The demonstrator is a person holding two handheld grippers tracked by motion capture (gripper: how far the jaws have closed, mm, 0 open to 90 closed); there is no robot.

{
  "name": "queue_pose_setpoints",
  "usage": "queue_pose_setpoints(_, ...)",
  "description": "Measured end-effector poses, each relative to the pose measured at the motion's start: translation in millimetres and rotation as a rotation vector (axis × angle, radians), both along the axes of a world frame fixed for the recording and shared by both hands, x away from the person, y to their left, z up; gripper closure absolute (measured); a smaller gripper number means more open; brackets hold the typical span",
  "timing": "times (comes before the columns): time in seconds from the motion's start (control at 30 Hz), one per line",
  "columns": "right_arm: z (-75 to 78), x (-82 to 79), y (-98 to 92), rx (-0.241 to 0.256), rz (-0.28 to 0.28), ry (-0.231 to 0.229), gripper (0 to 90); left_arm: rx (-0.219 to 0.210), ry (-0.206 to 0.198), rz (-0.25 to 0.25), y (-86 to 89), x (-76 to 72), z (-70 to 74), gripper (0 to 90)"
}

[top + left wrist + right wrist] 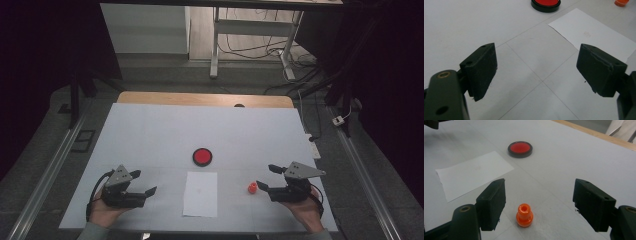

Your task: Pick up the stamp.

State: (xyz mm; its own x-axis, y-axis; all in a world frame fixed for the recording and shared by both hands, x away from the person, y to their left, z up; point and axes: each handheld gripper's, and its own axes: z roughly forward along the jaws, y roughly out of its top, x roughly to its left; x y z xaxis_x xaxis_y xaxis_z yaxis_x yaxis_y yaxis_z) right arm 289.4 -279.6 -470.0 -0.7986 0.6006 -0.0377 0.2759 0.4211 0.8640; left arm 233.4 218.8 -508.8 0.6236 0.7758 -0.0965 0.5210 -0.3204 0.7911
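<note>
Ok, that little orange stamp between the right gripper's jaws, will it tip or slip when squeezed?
The orange stamp stands upright on a narrow base, so a one-sided nudge would probably tip it. It looks glossy and rounded, so it may slip. The right gripper is open around it, not touching; closing evenly at the bulge seems safest.

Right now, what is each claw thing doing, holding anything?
Left gripper: open, holding nothing.
Right gripper: open, holding nothing, with the orange stamp standing between its jaws.

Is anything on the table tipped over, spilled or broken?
Nothing stands out. The little orange stamp stands upright between the open jaws of the right tool, not touching them. The sheet of paper lies flat, and the round red ink pad sits beyond it, with no spill. The left tool is open too.
</note>
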Motion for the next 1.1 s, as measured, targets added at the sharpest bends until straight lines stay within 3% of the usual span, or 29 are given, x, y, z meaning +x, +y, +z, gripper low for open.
queue_pose_setpoints(0.13,-2.4,2.6,7.1,-0.009,0.015,0.019,26.3,0.003,0.004,-0.002,-0.3,0.5,-0.9,17.8)
queue_pose_setpoints(0.47,-12.8,3.8,23.7,-0.089,0.038,0.053,28.3,0.007,0.004,-0.007,-2.3,-0.5,-1.3,17.8)
queue_pose_setpoints(0.67,-24.8,4.7,29.1,-0.144,0.041,0.072,34.5,0.008,0.005,-0.007,-2.4,-0.5,-1.9,17.8)
queue_pose_setpoints(0.97,-32.1,6.0,30.3,-0.169,0.049,0.081,40.9,0.010,0.005,-0.007,-2.6,-0.3,-2.5,17.8)
queue_pose_setpoints(1.1,-34.6,6.2,30.8,-0.187,0.057,0.086,48.7,0.012,0.006,-0.004,-2.2,-0.3,-2.8,17.8)
